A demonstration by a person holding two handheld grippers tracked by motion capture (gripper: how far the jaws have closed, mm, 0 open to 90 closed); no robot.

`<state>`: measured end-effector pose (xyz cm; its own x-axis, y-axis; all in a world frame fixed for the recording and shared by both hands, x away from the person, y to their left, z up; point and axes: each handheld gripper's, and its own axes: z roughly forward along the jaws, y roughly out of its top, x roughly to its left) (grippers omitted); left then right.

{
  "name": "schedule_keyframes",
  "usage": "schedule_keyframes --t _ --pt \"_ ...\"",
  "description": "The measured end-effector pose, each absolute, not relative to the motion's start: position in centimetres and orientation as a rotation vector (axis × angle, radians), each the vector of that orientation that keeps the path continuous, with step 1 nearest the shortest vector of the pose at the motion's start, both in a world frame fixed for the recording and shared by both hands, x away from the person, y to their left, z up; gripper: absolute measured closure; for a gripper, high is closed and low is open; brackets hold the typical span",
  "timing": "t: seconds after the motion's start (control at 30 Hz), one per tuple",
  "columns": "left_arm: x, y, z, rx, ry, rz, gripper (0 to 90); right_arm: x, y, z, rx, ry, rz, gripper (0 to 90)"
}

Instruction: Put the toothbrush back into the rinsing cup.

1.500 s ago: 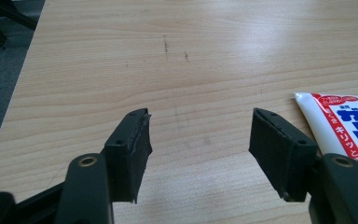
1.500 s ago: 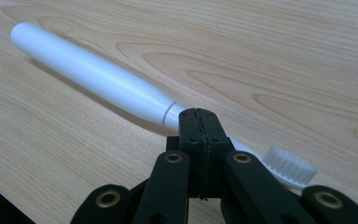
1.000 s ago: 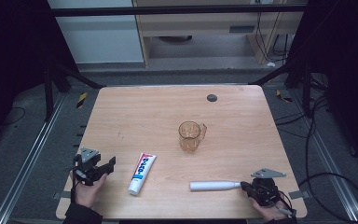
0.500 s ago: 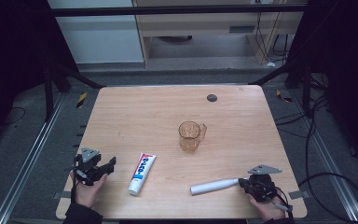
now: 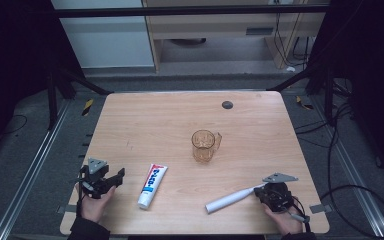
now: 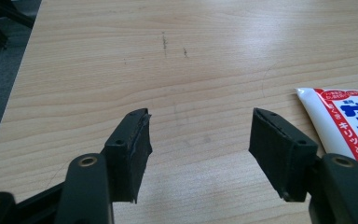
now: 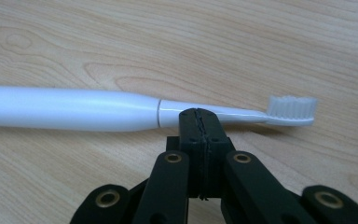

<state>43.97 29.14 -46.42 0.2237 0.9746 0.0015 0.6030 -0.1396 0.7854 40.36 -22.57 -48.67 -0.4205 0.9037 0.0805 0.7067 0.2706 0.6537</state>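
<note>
In the high view, the toothbrush (image 5: 230,200) lies at lower right of the table (image 5: 145,120), its neck at the right gripper (image 5: 270,192). An amber cup (image 5: 203,146) stands mid-frame, a toothpaste tube (image 5: 152,185) lower left beside the left gripper (image 5: 111,179).

The left gripper view shows the jaws wide over bare wood, with the tube's printed label at right.

The right gripper view shows the bristles (image 7: 291,107) at right and the jaws pressed together just before the thin neck; whether they pinch it I cannot tell.

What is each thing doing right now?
Toothbrush: lying flat, neck just beyond the shut right gripper.
Toothpaste tube: lying flat, untouched.
Cup: upright, looks empty.
Left gripper: fingers open, nothing between.
</note>
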Motion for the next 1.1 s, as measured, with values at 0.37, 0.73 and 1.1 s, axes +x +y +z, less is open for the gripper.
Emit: schedule_keyframes --t 0.37,0.73,1.1 --pt "44.0 29.1 -46.4 1.833 1.458 0.708 37.5 41.2 -22.4 -48.8 1.472 2.23 0.894 90.0" --pt "44.0 29.1 -46.4 1.834 1.457 0.708 37.5 41.8 -22.4 -48.9 1.47 2.231 0.903 90.0" --pt "44.1 29.1 -46.5 1.835 1.459 0.705 37.6 41.9 -22.3 -48.7 1.478 2.211 0.924 90.0"
